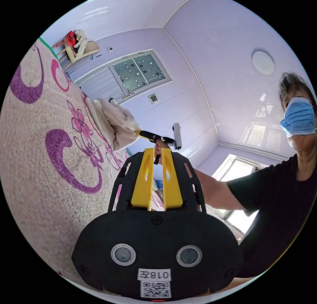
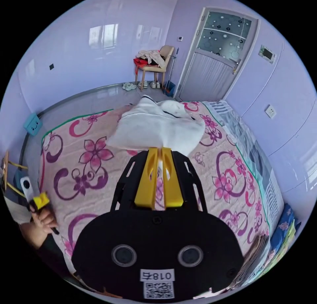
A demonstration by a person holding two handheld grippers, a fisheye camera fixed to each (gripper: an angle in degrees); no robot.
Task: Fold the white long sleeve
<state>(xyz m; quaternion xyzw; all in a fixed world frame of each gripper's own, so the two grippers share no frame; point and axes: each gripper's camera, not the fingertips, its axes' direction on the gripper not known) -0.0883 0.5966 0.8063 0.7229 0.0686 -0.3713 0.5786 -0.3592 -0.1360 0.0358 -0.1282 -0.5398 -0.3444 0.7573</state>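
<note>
The white long sleeve [image 2: 158, 127] is lifted in a loose bunch above the bed [image 2: 82, 172], which is covered with a pink spread with purple and magenta flowers. Its far part seems to rest on the spread, but I cannot tell this for sure. In the right gripper view the cloth hangs directly from the tip of the right gripper [image 2: 161, 152]; its yellow fingers [image 2: 148, 178] stand nearly together with white fabric pinched between them, so they are closed on the garment. The left gripper view confirms it from the side: the right gripper reaches in from the person's outstretched arm [image 1: 211, 190] and bites the edge of the white bundle [image 1: 114, 124].

The left gripper [image 1: 158, 152] carries nothing. Its yellow fingers are close together, with only a narrow slit between them and no cloth there, and it points up toward the wall and ceiling, away from the garment. In the right gripper view it is low at the bed's edge, well apart from the cloth, held in a hand [image 2: 41, 220].

The garment looks light and very soft (it sags and folds under its own weight), so one pinch point lets it collapse into a lump. In my judgement it will not slip easily, but it will not keep any shape either. Better places to take hold would be a firm edge, such as a shoulder seam or the hem, with each gripper at one corner, so the cloth can be spread flat on the bed before folding.
</note>
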